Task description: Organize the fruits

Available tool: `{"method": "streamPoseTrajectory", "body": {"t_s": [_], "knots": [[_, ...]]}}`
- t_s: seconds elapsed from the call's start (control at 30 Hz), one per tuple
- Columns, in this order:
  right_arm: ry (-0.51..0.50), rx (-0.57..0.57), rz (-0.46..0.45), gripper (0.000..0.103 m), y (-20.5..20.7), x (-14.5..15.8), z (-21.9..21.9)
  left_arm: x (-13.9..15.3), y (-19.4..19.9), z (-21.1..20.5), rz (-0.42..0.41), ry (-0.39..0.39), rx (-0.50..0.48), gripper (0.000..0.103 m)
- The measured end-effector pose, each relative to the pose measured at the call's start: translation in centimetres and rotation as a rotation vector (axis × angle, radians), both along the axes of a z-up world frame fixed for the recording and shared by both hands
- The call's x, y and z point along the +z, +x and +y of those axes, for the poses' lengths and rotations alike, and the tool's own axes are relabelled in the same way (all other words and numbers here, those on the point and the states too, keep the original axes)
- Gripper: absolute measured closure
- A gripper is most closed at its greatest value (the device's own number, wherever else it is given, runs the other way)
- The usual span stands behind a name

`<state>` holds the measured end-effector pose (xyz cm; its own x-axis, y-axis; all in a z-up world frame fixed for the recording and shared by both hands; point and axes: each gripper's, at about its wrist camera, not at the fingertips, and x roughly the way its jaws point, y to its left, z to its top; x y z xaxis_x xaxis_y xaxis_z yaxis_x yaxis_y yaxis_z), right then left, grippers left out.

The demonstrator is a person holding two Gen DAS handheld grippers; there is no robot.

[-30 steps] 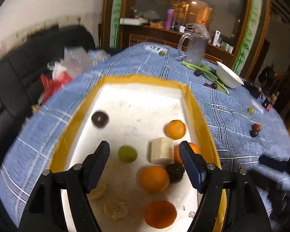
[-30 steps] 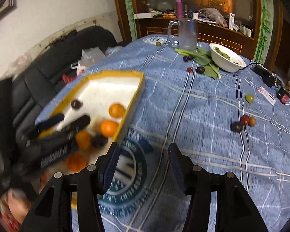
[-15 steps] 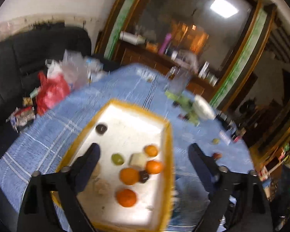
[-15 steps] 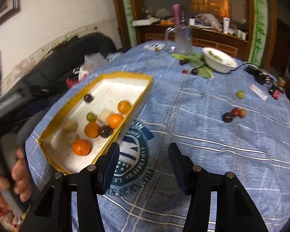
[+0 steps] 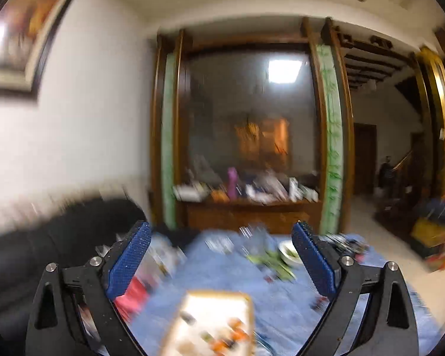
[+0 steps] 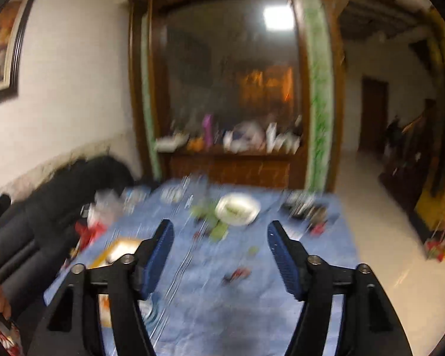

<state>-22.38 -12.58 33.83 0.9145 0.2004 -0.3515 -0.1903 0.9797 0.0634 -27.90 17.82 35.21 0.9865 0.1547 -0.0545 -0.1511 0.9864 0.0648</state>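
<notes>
Tray [image 5: 213, 320] on table [image 5: 210, 270]; bowl [image 6: 237, 209] behind.

Both views are dim and warm-toned, lit mainly by a square ceiling light [image 5: 283, 70] that shows as a white glare patch in the dark glass of the cabinet [image 6: 237, 68], with a smaller amber glow below it. Motion blur smears the table [image 6: 252, 290], the tray [image 5: 216, 323] and the shelf clutter into streaks, while the blue pads [image 5: 130, 259] close to the lens stay sharp. Fisheye distortion bows the walls and door frames, and the corners fall to black.
</notes>
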Motion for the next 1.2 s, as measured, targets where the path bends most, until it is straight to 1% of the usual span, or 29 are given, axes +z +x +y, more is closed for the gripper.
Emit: {"method": "streamPoseTrajectory", "body": {"t_s": [0.03, 0.1, 0.13, 0.17, 0.23, 0.3, 0.33, 0.37, 0.43, 0.53, 0.63, 0.67, 0.73, 0.8, 0.83, 0.9, 0.97, 1.0, 1.07, 1.2], "knots": [[-0.002, -0.021, -0.036, 0.026, -0.6, 2.0, -0.9, 1.1, -0.4, -0.4, -0.035, 0.039, 0.016, 0.000], [-0.024, -0.068, -0.111, 0.021, -1.4, 6.4, -2.1, 3.4, -1.3, -1.6, -0.135, 0.126, 0.037, 0.000], [-0.046, -0.092, -0.140, 0.016, -1.6, 8.1, -2.4, 4.0, -1.4, -2.1, -0.157, 0.150, 0.050, 0.000], [-0.075, -0.123, -0.173, 0.011, -1.8, 9.8, -2.5, 4.7, -1.1, -2.7, -0.145, 0.162, 0.050, 0.000], [-0.122, -0.178, -0.229, 0.007, -1.9, 12.3, -2.4, 4.7, -0.5, -3.5, -0.109, 0.156, 0.040, 0.000], [-0.148, -0.184, -0.239, 0.005, -1.6, 13.1, -2.0, 3.7, 0.5, -4.4, -0.092, 0.155, 0.043, 0.000], [-0.153, -0.176, -0.232, 0.003, -1.4, 12.8, -1.7, 2.7, 1.1, -5.0, -0.081, 0.162, 0.037, 0.000], [-0.153, -0.161, -0.220, 0.002, -1.1, 12.1, -1.5, 2.1, 1.4, -5.4, -0.071, 0.165, 0.040, 0.000], [-0.136, -0.132, -0.189, 0.002, -0.6, 9.6, -1.2, 0.3, 2.0, -6.6, -0.040, 0.164, 0.022, 0.000], [-0.112, -0.089, -0.089, 0.002, 0.9, 4.2, -1.3, -3.2, 3.2, -8.2, 0.022, 0.150, -0.036, 0.000], [-0.068, -0.079, 0.027, 0.002, 3.0, -2.7, -1.8, -5.8, 3.6, -8.9, 0.065, 0.110, -0.064, 0.000], [-0.049, -0.080, 0.082, 0.002, 3.7, -5.5, -2.0, -7.0, 3.9, -9.0, 0.089, 0.080, -0.077, 0.000], [-0.006, -0.087, 0.150, 0.002, 4.6, -9.5, -2.5, -8.6, 4.3, -8.9, 0.128, 0.025, -0.108, 0.000], [0.046, -0.114, 0.223, 0.002, 4.4, -14.0, -2.9, -10.2, 5.2, -8.9, 0.195, -0.034, -0.147, 0.000], [0.066, -0.128, 0.253, 0.002, 4.3, -15.8, -3.0, -11.0, 5.4, -8.9, 0.220, -0.072, -0.171, 0.000], [0.144, -0.138, 0.308, 0.002, 3.9, -19.1, -3.3, -12.0, 5.7, -8.8, 0.241, -0.106, -0.192, 0.000], [0.217, -0.145, 0.342, 0.002, 3.5, -21.4, -3.7, -12.7, 5.9, -9.1, 0.264, -0.107, -0.198, 0.000], [0.236, -0.149, 0.354, 0.002, 3.2, -22.2, -3.8, -12.8, 5.9, -9.1, 0.263, -0.106, -0.190, 0.000], [0.222, -0.163, 0.354, 0.002, 2.8, -23.1, -3.4, -13.0, 5.4, -9.2, 0.242, -0.112, -0.186, 0.000], [0.205, -0.157, 0.353, 0.002, 2.5, -23.4, -2.5, -12.9, 4.3, -9.5, 0.186, -0.118, -0.214, 0.000]]}}
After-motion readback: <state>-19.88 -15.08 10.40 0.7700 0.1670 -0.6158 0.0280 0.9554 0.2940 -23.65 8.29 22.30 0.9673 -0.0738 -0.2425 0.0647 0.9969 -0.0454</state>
